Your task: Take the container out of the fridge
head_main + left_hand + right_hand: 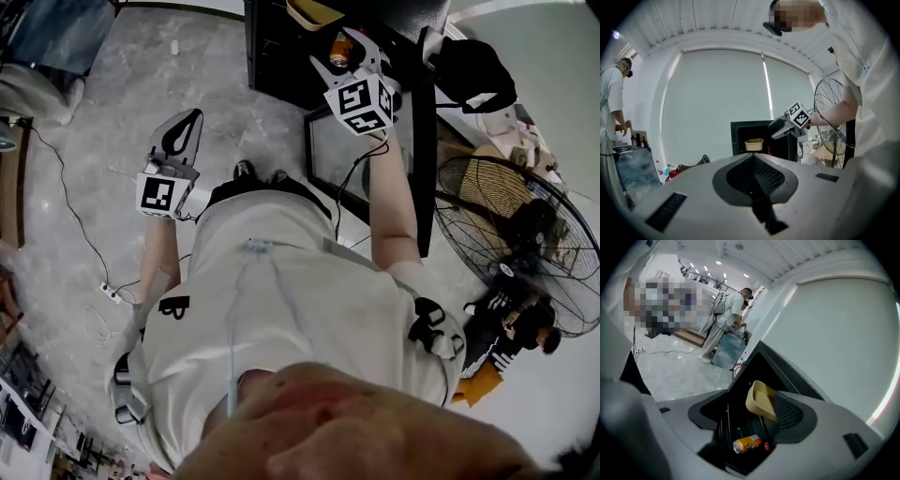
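Observation:
The black fridge [272, 56] stands open in front of me. Inside it a beige container [761, 401] sits on the upper shelf, with an orange can [746, 444] lying below. The container [754, 144] also shows from afar in the left gripper view. My right gripper [345, 58] is at the fridge's mouth, open, with the container [314, 11] beyond its fingertips and nothing held. In its own view the right gripper [750, 427] frames the fridge's inside. My left gripper [183, 131] hangs back over the floor, shut and empty. The left gripper [752, 178] points towards the fridge.
The fridge's door [424, 141] stands open at the right of my right arm. A big floor fan [520, 244] stands further right. A cable [70, 216] runs over the marble floor at the left. Another person [614, 108] stands far off.

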The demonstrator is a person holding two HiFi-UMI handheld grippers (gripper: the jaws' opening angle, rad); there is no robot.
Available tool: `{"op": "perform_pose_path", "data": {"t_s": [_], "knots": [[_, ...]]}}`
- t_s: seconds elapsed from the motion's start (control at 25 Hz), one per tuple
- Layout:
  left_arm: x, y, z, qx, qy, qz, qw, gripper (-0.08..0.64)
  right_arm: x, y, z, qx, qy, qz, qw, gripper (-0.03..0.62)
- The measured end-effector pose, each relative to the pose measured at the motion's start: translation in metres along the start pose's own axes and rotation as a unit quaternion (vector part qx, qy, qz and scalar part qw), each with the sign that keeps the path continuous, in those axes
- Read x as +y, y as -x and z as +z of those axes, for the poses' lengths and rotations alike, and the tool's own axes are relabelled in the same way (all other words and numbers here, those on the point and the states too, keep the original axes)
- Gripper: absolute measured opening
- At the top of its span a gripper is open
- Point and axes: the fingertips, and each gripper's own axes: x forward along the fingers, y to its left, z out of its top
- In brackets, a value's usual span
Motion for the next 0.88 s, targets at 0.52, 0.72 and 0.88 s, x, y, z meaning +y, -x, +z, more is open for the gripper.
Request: {"op": "perform_pose_path", "data": {"t_s": [0.52, 0.72, 0.88], "knots": [[-0.002, 0.001, -0.003, 0.009, 0.006, -0.008, 0.9999, 0.009, 0.005, -0.057, -0.024, 0.093, 0.092, 0.051, 0.990, 0.304], [0.003, 0.003, -0.006, 0.018, 0.022, 0.004, 0.9996, 0.009, 0.010, -0.077, -0.037, 0.121, 0.125, 0.063, 0.983, 0.302], [0.013, 0.012, -0.008, 0.006, 0.029, 0.025, 0.9993, 0.009, 0.010, -0.086, -0.048, 0.146, 0.160, 0.065, 0.974, 0.302]]}}
